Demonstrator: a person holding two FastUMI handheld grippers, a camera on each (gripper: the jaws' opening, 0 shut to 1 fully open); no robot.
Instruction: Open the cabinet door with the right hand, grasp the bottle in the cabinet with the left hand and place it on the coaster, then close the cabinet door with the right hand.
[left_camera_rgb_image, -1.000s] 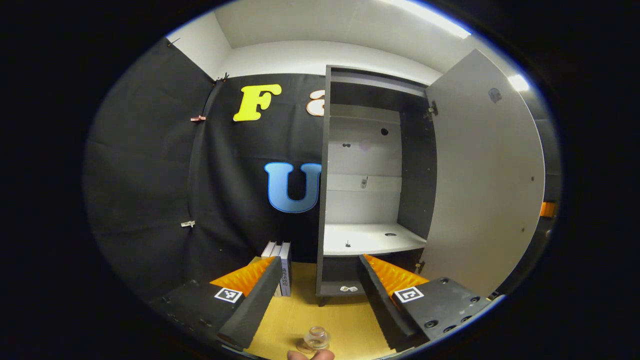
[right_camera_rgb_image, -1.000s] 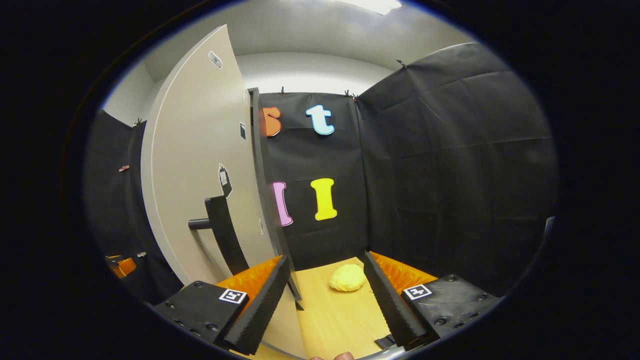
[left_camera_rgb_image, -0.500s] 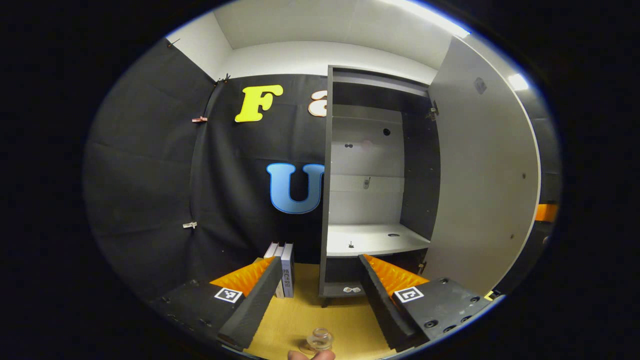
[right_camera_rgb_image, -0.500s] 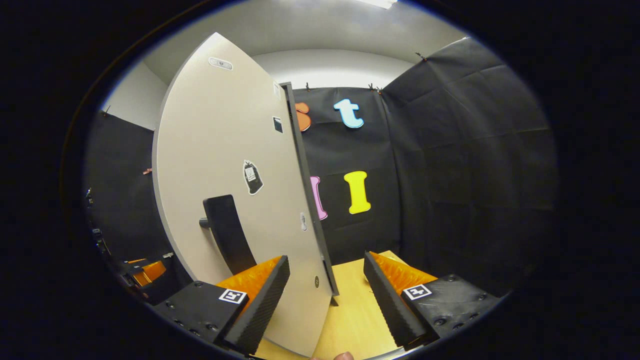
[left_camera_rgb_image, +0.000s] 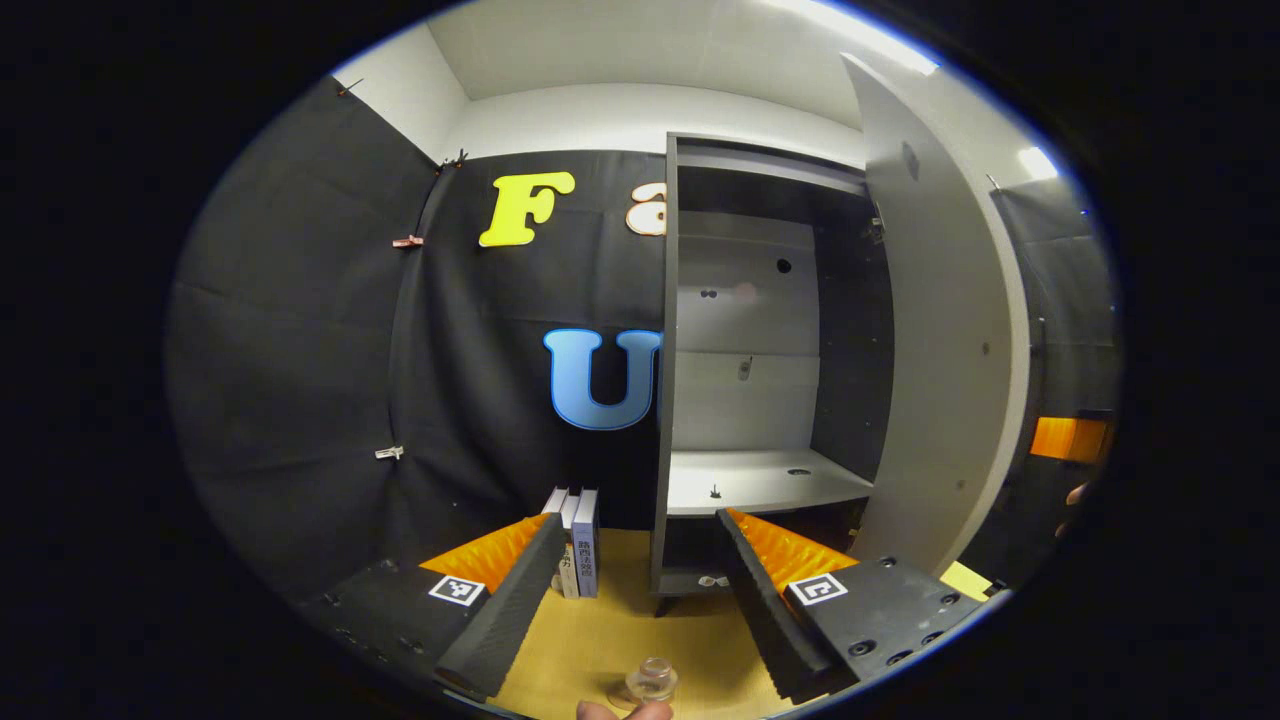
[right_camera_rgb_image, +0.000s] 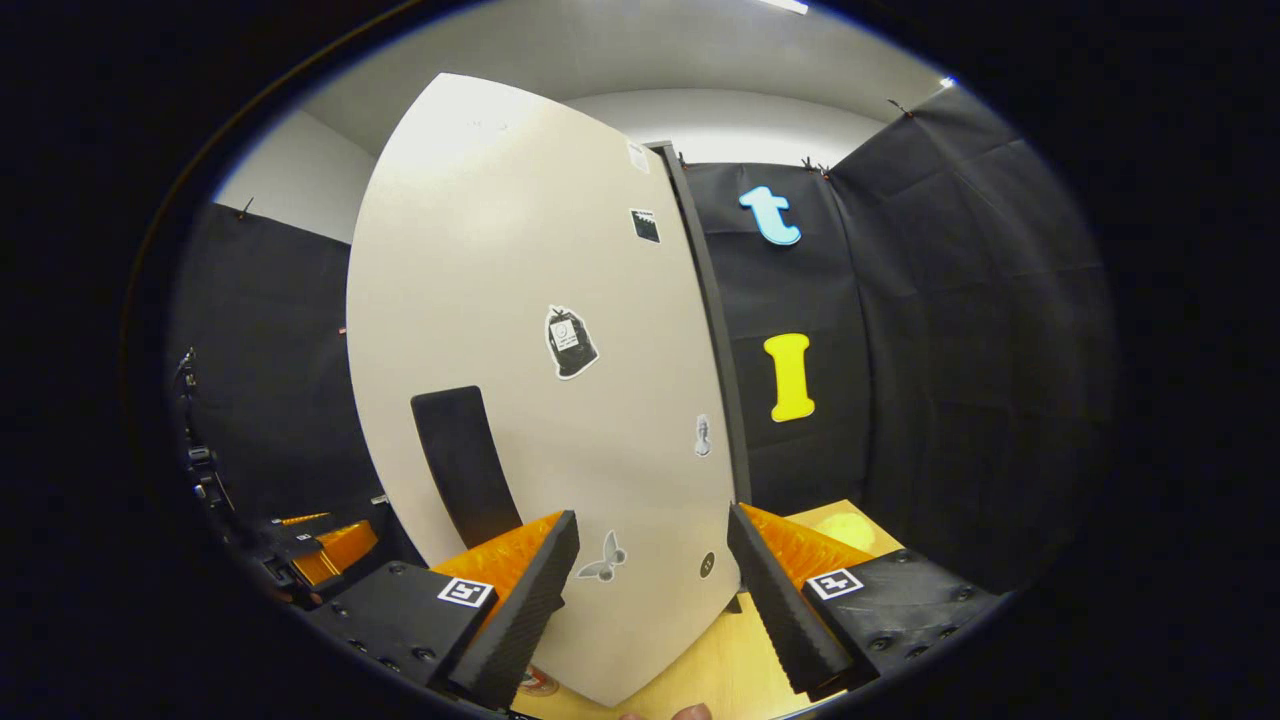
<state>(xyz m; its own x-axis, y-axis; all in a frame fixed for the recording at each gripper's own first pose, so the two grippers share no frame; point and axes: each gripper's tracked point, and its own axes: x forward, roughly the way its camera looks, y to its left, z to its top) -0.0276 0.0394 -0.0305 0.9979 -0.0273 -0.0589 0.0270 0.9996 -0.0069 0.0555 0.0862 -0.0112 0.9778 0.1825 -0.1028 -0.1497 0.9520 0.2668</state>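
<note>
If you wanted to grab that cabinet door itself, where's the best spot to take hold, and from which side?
Take the dark vertical handle on the cabinet door, on its outer face. It is a tall, narrow bar, so the right gripper, now open, would best come straight at that face, shifted a little left, with one finger on each side of it. The flat panel itself offers no grip.

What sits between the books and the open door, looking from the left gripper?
In the left gripper view, the open cabinet stands between the books and the door, its shelf bare.
</note>
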